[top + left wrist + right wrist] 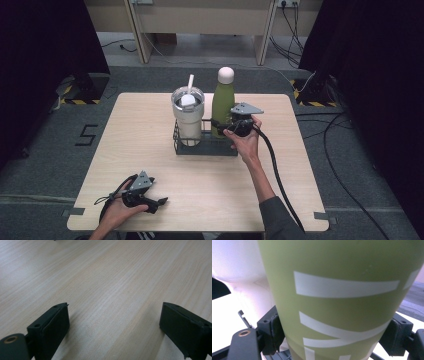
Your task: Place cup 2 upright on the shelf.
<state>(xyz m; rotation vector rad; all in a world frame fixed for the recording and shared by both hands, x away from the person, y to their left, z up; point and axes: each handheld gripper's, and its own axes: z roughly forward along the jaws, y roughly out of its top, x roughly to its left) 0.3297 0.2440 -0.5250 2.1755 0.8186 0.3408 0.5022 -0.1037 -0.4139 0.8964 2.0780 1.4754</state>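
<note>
Resting near the front-left corner of the worktop, the left hand-held gripper sits idle, jaws wide apart over bare wood. Further in, towards the middle, the right hand-held gripper is clamped on the green bottle, upright in the wire rack beside the white tumbler. Bottle looks seated; only letting go seems left.

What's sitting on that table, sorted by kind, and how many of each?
Drink containers: 2, a green bottle and a white tumbler with a straw.
Wire racks: 1, the black rack holding both.
Handheld grippers: 2, the left gripper and the right gripper.
Total: 5.
</note>
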